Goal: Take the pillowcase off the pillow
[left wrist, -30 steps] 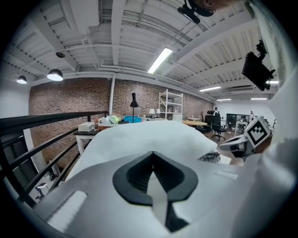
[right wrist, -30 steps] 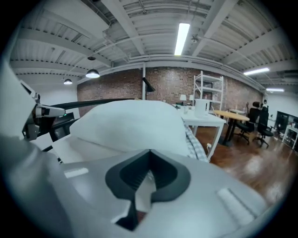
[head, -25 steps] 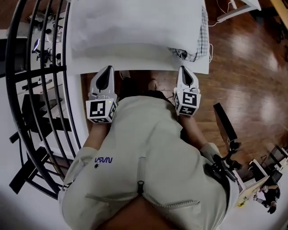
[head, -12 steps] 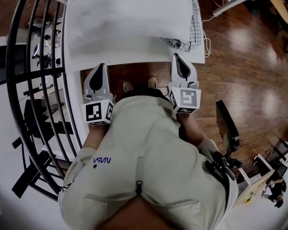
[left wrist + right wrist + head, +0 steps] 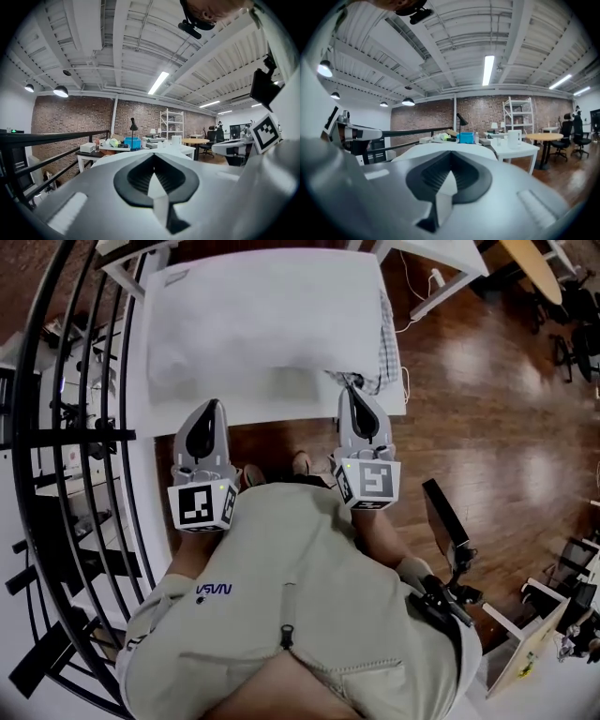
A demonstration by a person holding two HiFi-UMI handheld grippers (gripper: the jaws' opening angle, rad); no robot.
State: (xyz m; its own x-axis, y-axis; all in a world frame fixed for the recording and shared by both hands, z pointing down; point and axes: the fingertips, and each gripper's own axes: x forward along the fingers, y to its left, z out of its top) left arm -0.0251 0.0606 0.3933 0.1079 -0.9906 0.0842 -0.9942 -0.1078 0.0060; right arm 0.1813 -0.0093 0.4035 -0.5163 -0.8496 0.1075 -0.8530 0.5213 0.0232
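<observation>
A pillow in a white pillowcase lies flat on a white table; a blue-checked fabric shows at its right end. My left gripper is shut and empty, its tips at the table's near edge, short of the pillow's left part. Shut and empty as well, my right gripper points at the pillow's near right corner beside the checked fabric. In the left gripper view the closed jaws point level over the white pillow. The right gripper view shows closed jaws before the pillow.
A black metal railing curves along the left. Wooden floor lies to the right, with a black stand near my right side. Beyond the pillow's table stand more white tables, a round wooden table, a shelf and office chairs.
Both grippers have risen and now point level, their tips reaching the table's near edge. More of the table and pillow shows in the head view. The jaws stayed shut.
</observation>
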